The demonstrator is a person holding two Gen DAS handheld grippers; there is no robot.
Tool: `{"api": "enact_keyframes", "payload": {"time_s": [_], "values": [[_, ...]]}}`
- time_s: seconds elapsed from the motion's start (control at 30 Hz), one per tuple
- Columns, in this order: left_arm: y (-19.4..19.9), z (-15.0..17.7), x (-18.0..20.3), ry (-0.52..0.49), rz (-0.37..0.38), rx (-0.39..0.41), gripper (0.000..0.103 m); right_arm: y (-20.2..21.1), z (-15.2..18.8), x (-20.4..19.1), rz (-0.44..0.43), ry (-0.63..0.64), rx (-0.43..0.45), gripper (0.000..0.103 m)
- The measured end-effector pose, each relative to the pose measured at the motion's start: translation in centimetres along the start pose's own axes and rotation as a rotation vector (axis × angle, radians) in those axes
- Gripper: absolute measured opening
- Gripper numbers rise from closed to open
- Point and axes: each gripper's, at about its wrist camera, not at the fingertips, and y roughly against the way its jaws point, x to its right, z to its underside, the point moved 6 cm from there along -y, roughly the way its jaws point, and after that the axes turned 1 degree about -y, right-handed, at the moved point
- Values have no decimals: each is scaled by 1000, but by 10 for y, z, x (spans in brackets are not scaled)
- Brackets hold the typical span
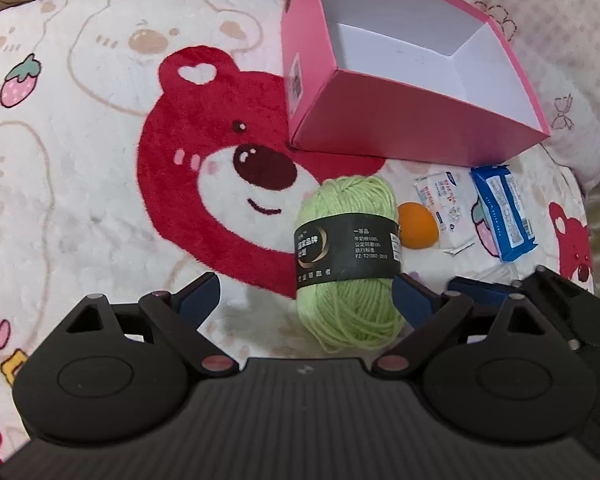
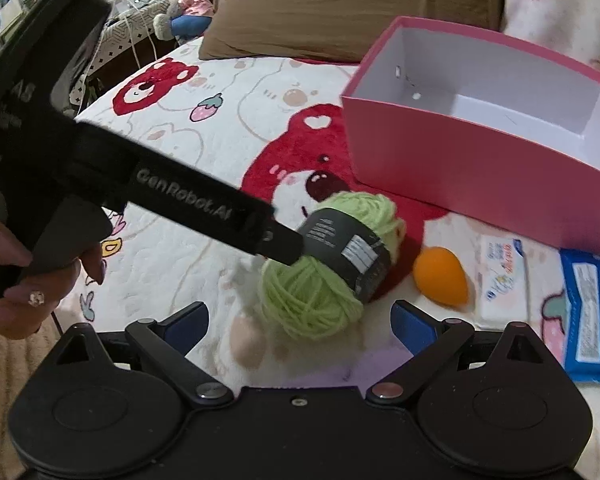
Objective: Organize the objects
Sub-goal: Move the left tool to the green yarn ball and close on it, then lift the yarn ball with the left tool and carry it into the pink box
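While both jaws are held wide and empty, the left gripper (image 1: 306, 294) straddles a green yarn ball (image 1: 350, 260), the right gripper (image 2: 300, 320) beside it; yarn is seen before the pink box (image 1: 412, 116).

Your left gripper (image 1: 306, 300) straddles the green yarn ball with dark paper band (image 1: 346, 260), pads apart from it. Beyond the yarn, slightly R: open pink cardboard box (image 1: 416, 116), nothing in it. R of yarn, in a row: orange egg-shaped sponge (image 1: 418, 230), white tissue pack (image 1: 444, 208), blue wipes pack (image 1: 504, 210). All on the bear-print plush blanket (image 1: 100, 160).
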Motion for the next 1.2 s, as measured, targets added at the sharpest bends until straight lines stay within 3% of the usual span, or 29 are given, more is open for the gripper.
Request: {"api": "enact_keyframes", "payload": {"time_s": [0.07,0.2,0.37,0.5,0.57,0.67,0.87,1.07,1.2], "values": [[-4,0,3,5,31,-1,90,-7,-1,-2,9,2,21,99],[-11,-2,5,36,82,-2,67,-19,-2,6,37,-18,47,93],[-23,-4,0,129,148,-29,59,-33,1,11,36,-43,31,88],[-31,3,1,166,175,-64,60,-43,6,12,33,-79,22,89],[-35,6,2,165,157,-62,66,-46,9,14,32,-97,15,90],[-36,7,7,122,121,-43,68,-45,13,20,49,-126,23,81],[-34,9,17,84,137,-25,50,-42,18,24,60,-144,34,72],[-28,12,19,107,131,1,47,-37,19,20,73,-95,66,63],[-23,15,23,104,117,21,46,-34,19,17,76,-75,81,62]]}}
